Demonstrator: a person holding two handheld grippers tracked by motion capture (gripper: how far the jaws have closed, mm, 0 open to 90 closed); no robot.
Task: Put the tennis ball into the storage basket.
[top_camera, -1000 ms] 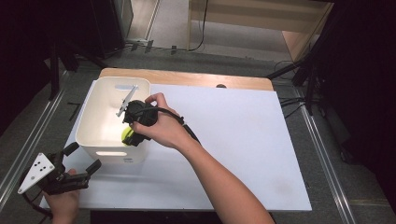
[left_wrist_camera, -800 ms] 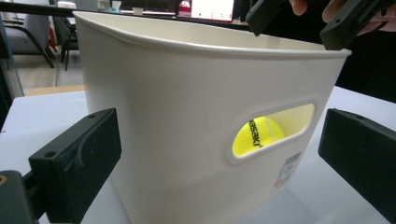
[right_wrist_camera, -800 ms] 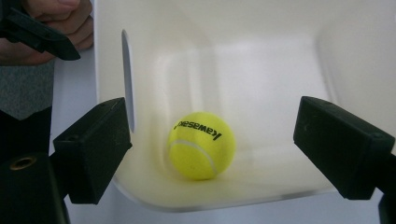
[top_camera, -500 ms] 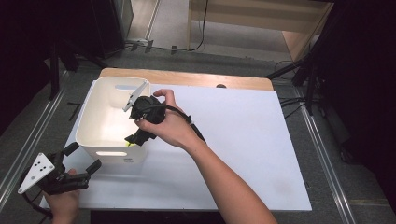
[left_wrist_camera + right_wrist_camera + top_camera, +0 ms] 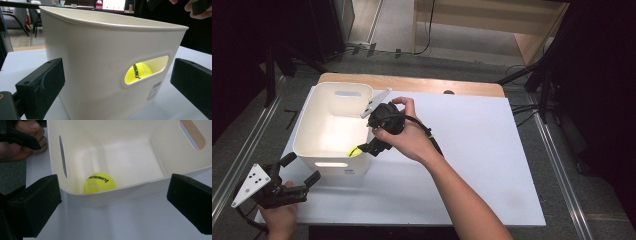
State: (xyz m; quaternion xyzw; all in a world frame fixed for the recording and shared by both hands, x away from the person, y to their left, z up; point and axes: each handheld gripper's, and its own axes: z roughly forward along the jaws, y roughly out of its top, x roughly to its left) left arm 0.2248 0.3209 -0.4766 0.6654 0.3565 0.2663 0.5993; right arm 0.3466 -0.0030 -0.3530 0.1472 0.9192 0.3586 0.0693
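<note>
Near the table's left edge, the tennis ball (image 5: 100, 182) lies in the near right corner of the white bin (image 5: 307, 130), and your right gripper (image 5: 368, 146) has just been opening, nothing between its jaws. Draw it clear over the rim without clipping it. Your left gripper (image 5: 301, 172) waits open, and its view shows the ball through the handle slot (image 5: 146, 71).

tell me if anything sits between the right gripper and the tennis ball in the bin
Yes: the white bin's near wall. The tennis ball lies inside, behind it; the right gripper, jaws just opened and empty, is outside the rim.
</note>
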